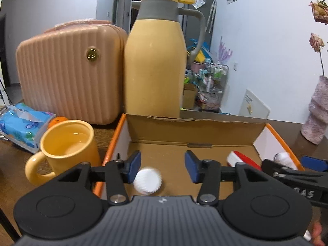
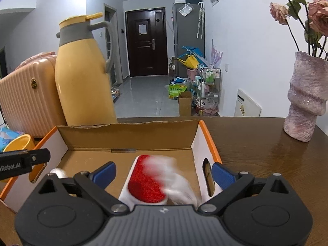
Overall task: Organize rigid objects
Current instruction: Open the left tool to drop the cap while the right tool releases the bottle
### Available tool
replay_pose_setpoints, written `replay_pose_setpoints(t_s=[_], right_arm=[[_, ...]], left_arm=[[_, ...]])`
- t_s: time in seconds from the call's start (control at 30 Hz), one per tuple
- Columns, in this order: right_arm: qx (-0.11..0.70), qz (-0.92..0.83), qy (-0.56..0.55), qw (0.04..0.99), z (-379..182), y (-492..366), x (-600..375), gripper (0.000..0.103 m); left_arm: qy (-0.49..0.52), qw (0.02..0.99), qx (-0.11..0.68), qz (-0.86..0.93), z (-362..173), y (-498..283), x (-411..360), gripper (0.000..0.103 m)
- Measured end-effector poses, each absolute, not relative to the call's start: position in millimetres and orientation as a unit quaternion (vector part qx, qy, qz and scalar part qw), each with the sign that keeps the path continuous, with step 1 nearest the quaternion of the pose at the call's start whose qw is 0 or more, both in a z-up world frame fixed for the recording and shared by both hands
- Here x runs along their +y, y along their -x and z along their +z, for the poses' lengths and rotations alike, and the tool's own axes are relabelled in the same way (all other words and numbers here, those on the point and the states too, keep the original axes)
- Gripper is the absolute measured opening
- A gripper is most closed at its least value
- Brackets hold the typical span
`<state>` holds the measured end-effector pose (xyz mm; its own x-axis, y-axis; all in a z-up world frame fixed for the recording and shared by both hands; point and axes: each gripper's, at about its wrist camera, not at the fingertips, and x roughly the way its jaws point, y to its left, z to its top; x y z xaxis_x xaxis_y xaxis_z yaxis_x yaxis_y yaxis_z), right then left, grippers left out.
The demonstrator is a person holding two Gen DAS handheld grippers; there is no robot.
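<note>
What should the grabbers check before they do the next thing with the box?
1. Left hand-held gripper open: ok.
2. Right hand-held gripper open: ok.
3. White ribbed cap inside cardboard box: ok.
4. Red-and-white brush inside the box: ok.
5. Blurry white object settled and still: cannot tell.
6. Yellow mug outside the box, upright: ok.

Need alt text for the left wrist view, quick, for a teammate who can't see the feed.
The open left gripper hovers over a cardboard box, with a blurred white ridged cap below, near its left finger. A red-and-white brush lies at the box's right; a yellow mug, yellow thermos jug and pink case stand outside.
</note>
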<state>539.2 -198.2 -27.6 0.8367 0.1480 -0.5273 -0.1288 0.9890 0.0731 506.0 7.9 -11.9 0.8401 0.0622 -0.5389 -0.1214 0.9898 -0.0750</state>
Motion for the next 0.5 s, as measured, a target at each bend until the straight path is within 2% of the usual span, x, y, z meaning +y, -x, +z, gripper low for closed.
replay_pose_setpoints(t_s=[0.07,0.2,0.5], right_arm=[[0.273,0.070,-0.022,0.959,-26,-538,-201,0.102],[0.270,0.071,-0.028,0.960,-24,-536,-204,0.102],[0.270,0.064,-0.028,0.960,-23,-535,-206,0.102]], left_arm=[[0.055,0.958,0.274,0.063,-11,-505,10,0.097],[0.047,0.963,0.255,0.068,-7,-499,11,0.103],[0.037,0.965,0.250,0.073,-3,-495,8,0.103]])
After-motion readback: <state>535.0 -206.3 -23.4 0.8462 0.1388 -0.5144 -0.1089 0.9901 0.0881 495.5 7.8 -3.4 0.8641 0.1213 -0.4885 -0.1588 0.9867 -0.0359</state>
